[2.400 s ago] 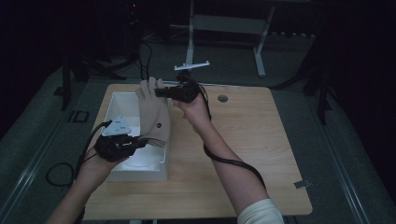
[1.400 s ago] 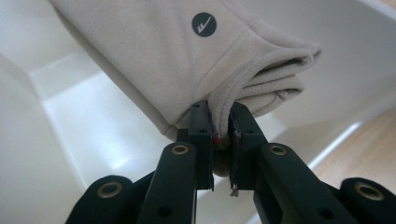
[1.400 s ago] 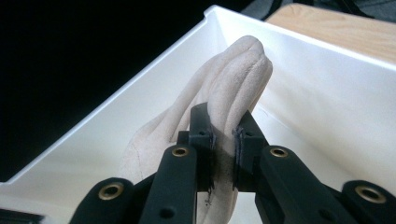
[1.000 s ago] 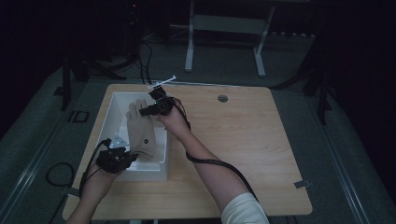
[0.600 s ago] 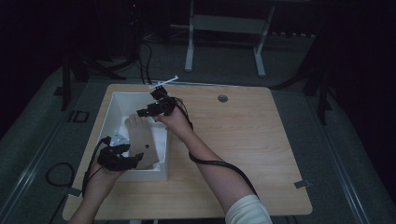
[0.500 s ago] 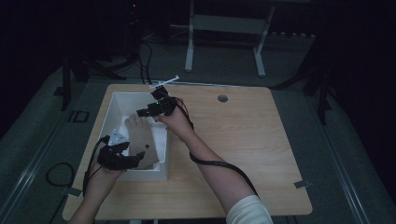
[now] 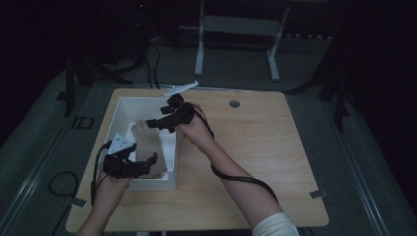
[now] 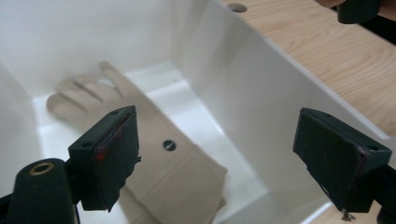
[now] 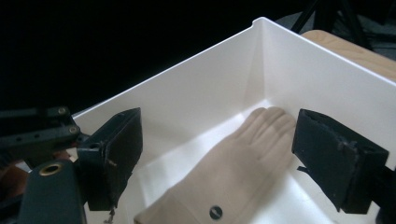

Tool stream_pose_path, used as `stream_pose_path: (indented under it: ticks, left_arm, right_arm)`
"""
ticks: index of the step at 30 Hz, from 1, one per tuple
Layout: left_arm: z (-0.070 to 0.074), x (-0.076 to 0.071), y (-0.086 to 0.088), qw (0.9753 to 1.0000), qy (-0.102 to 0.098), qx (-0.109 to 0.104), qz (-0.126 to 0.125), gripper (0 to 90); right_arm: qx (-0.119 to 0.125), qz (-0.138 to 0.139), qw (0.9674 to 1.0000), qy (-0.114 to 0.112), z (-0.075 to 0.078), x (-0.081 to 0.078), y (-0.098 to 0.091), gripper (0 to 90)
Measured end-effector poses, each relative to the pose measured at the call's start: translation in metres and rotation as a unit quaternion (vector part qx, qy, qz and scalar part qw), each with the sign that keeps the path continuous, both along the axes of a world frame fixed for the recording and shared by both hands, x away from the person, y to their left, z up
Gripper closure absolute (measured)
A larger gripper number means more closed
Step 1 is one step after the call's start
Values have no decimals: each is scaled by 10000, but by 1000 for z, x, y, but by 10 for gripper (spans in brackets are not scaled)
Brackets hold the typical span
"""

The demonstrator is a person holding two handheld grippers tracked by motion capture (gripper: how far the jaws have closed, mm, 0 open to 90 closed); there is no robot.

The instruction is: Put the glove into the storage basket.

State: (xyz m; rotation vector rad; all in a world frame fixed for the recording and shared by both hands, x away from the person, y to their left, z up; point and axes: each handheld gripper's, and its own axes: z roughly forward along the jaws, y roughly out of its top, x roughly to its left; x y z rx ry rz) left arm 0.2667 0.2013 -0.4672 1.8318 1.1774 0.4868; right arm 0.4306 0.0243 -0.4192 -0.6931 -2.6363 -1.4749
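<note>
One beige glove [image 8: 154,154] lies flat on the floor of one white bin [image 7: 125,110], which sits at about nine o'clock on the wooden table [image 7: 265,162]. In the high view the glove's cuff end is partly hidden behind the left gripper [image 7: 147,164], and the dim light blurs its fingers. A small dark round stud shows on the glove; no writing can be read anywhere. Both jaw pairs have just been opening and stand wide, nothing pressed between them: the left gripper above the cuff, the right gripper [image 7: 150,123] above the fingers.

One beige glove [image 7: 147,147], one white bin [image 7: 140,104], two tools, one wooden table [image 7: 265,162]
</note>
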Motion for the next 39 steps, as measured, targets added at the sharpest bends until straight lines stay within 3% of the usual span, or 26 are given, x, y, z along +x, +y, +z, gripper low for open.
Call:
stream_pose_path:
  ticks: [10, 15, 20, 27, 30, 35, 39]
  left_arm:
    - [24, -9, -30, 9989, -274, -96, -381, 151]
    - [31, -11, -47, 9977, -326, -159, -574, 151]
    - [37, -14, -75, 9949, -379, -224, -911, 151]
    - [34, -15, -101, 9918, -356, -252, -1201, 151]
    - [27, -17, -117, 9885, -337, -204, -1460, 151]
    - [15, -18, -132, 9853, -223, -276, -1668, 151]
    - [3, -20, -143, 9837, -190, -200, -1777, 151]
  right_arm:
    - [-48, -5, 9993, -369, 16, -18, -47, 163]
    - [-54, -51, 9993, -377, 15, -23, -66, 163]
    - [-64, -133, 9989, -435, 8, -29, -99, 164]
    - [-78, -202, 9988, -436, 2, -34, -127, 164]
    - [-147, -233, 9986, -450, -3, -38, -142, 164]
    - [-177, -258, 9988, -388, -14, -42, -156, 164]
    - [-199, -236, 9991, -297, -30, -45, -167, 164]
